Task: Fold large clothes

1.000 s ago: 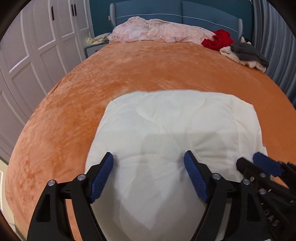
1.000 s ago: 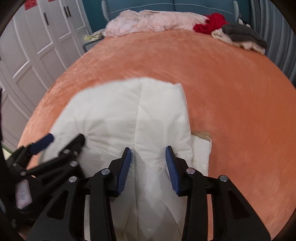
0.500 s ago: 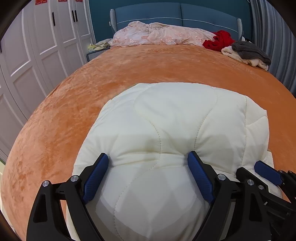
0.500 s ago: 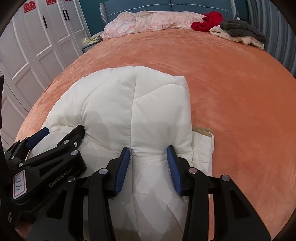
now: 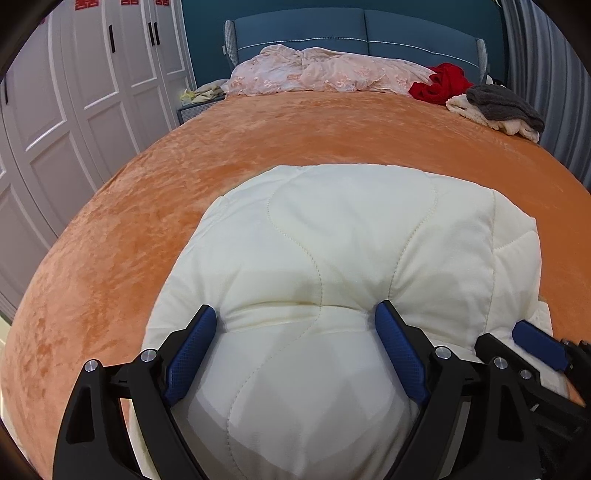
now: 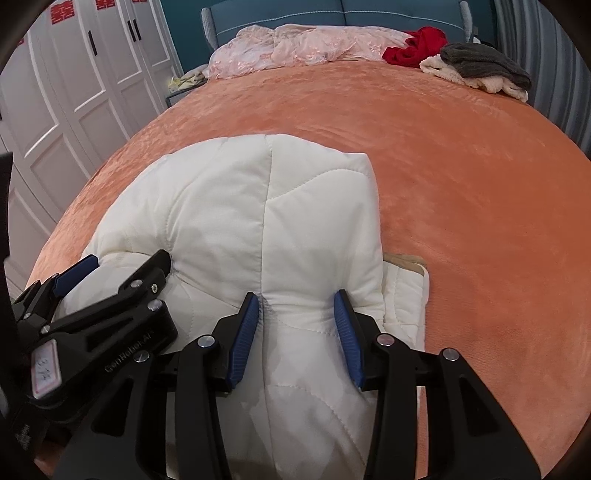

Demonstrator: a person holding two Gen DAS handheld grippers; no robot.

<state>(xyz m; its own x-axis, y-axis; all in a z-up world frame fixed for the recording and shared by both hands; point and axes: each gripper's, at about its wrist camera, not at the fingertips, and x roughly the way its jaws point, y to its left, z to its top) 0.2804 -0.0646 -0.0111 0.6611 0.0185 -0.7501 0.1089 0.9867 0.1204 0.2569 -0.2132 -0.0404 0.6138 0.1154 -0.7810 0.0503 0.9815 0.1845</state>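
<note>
- Left wrist view: your left gripper sat low over the cream quilted garment, which lay folded on the orange bedspread at the near end of the bed. Its jaws had just been widening and stood far apart, with a puffed bulge of the garment between them; the blue pads touched the fabric's sides, so they looked clamped on that wide fold.
- At the lower right of the same view your right gripper rested just beside it on the same garment.
- Right wrist view: your right gripper had its jaws partly closed, pinching a narrower ridge of the garment between the pads.
- Your left gripper lay at the lower left, on the garment's left part.
- A pink bedding heap, a red cloth and a grey-and-cream pile lay well apart, by the blue headboard.
</note>
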